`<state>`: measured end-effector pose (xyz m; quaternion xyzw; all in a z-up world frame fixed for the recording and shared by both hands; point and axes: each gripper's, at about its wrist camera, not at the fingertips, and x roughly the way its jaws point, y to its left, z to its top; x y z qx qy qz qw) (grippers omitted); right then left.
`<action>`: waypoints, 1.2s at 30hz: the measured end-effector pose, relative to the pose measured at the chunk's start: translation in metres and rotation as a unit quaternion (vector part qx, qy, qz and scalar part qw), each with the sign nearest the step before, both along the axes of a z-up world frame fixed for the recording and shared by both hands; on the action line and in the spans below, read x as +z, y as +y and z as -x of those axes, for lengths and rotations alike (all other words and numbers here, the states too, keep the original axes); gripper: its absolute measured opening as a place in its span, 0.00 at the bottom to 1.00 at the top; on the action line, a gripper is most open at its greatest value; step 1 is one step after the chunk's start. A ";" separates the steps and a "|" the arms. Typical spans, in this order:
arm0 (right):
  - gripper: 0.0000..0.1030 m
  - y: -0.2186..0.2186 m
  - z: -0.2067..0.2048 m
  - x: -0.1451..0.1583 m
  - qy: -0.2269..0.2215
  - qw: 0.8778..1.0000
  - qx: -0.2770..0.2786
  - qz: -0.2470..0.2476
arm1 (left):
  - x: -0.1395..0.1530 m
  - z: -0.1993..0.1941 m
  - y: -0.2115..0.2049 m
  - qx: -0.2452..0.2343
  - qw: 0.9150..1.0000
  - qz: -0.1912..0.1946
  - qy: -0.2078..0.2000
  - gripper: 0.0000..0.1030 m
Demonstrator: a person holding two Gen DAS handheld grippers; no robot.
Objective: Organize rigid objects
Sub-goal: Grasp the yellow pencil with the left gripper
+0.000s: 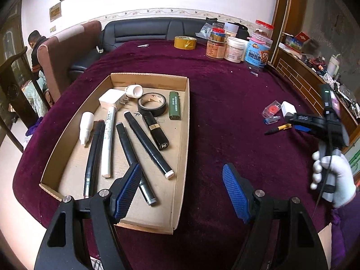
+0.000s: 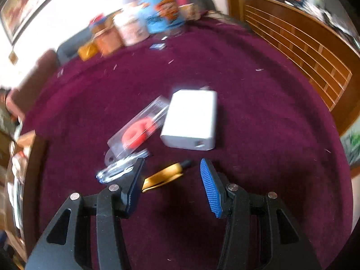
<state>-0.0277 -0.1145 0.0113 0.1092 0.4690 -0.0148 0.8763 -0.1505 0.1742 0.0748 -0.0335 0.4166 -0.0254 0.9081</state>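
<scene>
A cardboard tray [image 1: 183, 139] on the maroon cloth holds markers [image 1: 148, 141], a lipstick [image 1: 156, 131], a green lighter [image 1: 175, 105], black tape [image 1: 152, 104] and a white charger [image 1: 111, 99]. My left gripper [image 1: 181, 180] hangs open over the tray's right wall with nothing in it. To the right, a gloved hand [image 1: 333, 175] holds my right gripper [image 1: 299, 121]. In the blurred right wrist view that gripper [image 2: 172, 164] is open low over a yellow and black pen [image 2: 164, 175], which lies between its fingers. Beyond it lie a second white charger [image 2: 191, 119], a clear case with a red ring [image 2: 137, 130] and a small blue item [image 2: 117, 171].
Several jars and tubs [image 1: 236, 47] and a yellow tape roll [image 1: 185, 42] stand at the table's far edge. A black sofa [image 1: 153, 30] lies behind the table and a wooden cabinet [image 1: 299, 78] to its right. A person [image 1: 36, 47] is at the far left.
</scene>
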 end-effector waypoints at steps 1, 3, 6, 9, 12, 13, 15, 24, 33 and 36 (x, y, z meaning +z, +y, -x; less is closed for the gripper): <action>0.45 0.011 0.002 0.001 -0.009 1.000 0.018 0.014 | -0.001 0.000 0.000 -0.001 1.000 0.000 0.001 0.67; 0.38 0.029 0.006 0.001 -0.008 0.998 0.063 0.004 | -0.003 -0.002 0.001 0.000 1.000 0.003 0.004 0.67; 0.26 0.061 0.018 0.001 -0.010 0.991 0.136 0.009 | -0.006 -0.003 0.001 -0.001 1.000 0.008 0.010 0.67; 0.26 0.075 0.027 0.001 -0.015 0.986 0.165 0.028 | -0.008 -0.003 -0.001 -0.007 1.000 0.007 0.013 0.67; 0.26 0.075 0.036 0.001 -0.011 0.983 0.180 0.034 | -0.007 -0.001 -0.001 -0.012 1.000 0.008 0.013 0.67; 0.26 0.068 0.040 0.001 -0.005 0.983 0.180 0.032 | -0.006 0.000 -0.001 -0.013 1.000 0.008 0.012 0.67; 0.26 0.046 0.044 0.006 0.000 0.986 0.166 -0.002 | -0.005 0.000 -0.001 -0.019 1.000 0.009 0.008 0.67; 0.47 -0.048 0.026 0.034 -0.038 0.997 0.007 -0.066 | -0.018 -0.006 -0.029 -0.070 0.996 0.037 0.035 0.67; 0.47 -0.045 0.003 0.030 -0.047 0.997 -0.019 -0.053 | -0.018 -0.007 -0.050 -0.112 0.991 0.058 0.053 0.67; 0.47 -0.042 0.010 0.036 -0.066 0.994 -0.008 -0.083 | -0.019 -0.012 -0.062 -0.126 0.988 0.060 0.059 0.67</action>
